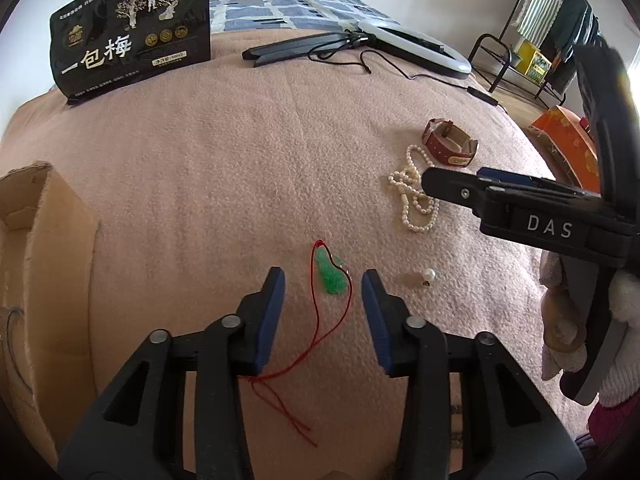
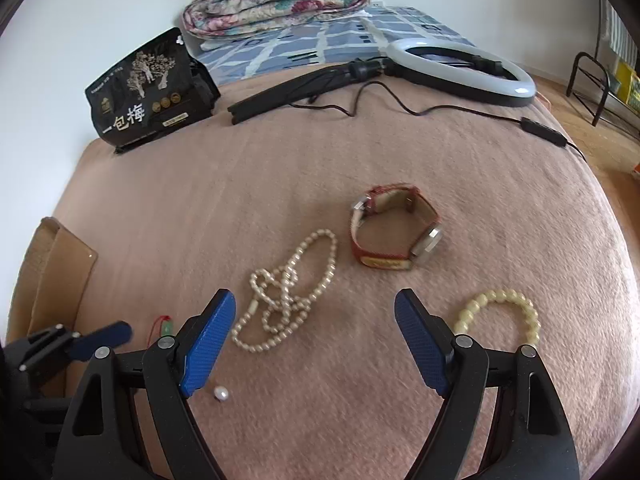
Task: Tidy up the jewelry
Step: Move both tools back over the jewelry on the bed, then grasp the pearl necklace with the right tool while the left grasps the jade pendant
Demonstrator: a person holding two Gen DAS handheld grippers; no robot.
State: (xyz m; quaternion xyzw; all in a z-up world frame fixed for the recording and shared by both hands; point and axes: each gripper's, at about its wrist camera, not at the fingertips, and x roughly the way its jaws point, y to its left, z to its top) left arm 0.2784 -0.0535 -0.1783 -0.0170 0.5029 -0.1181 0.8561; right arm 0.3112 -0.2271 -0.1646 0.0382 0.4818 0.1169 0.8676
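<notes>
We have our left claw (image 1: 323, 280) open astride the green pendant (image 1: 330, 278) on the bed, our right claw (image 2: 314, 320) open just short of the pearl necklace (image 2: 286, 294); next, likely, pinching the pendant for the cardboard box (image 1: 48, 240).

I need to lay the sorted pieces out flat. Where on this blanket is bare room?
The widest bare patch lies between the cardboard box, the black snack bag and the pearl necklace. It is crowded around the necklace, red watch, bead bracelet and green pendant.
</notes>
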